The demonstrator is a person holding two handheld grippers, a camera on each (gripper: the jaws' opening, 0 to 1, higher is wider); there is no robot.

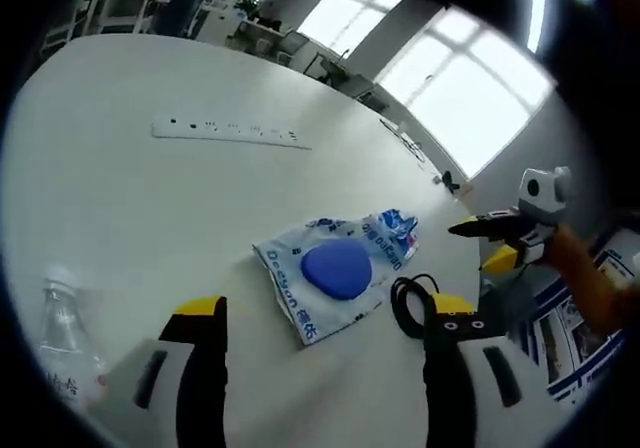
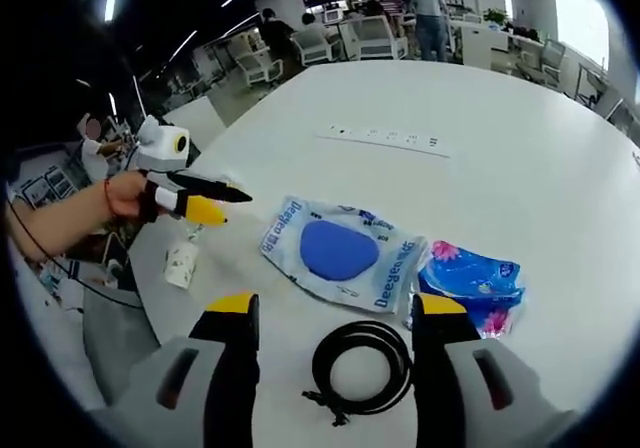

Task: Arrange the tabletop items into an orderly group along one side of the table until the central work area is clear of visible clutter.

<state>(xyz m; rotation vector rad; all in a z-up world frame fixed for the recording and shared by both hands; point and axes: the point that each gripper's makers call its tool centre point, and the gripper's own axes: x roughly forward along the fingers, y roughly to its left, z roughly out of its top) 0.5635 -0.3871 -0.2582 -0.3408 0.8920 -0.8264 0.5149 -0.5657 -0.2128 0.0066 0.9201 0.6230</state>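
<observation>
Left gripper view, bottle [image 1: 62,353] blurred, cut off; cable [image 1: 410,303] half-hidden

Bright rectangular windows [image 1: 455,93] glow at two o'clock in the left gripper view; grey office chairs [image 2: 365,36] and standing people [image 2: 432,8] crowd twelve o'clock in the right gripper view.

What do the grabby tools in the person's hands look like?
Each tool has two chunky grey jaws with black inner faces and yellow tips; both the left tool and the right tool match. Seen from across the table, a tool has yellow-and-black jaws. The hand holding the left tool wears a thin red wrist cord.
</observation>
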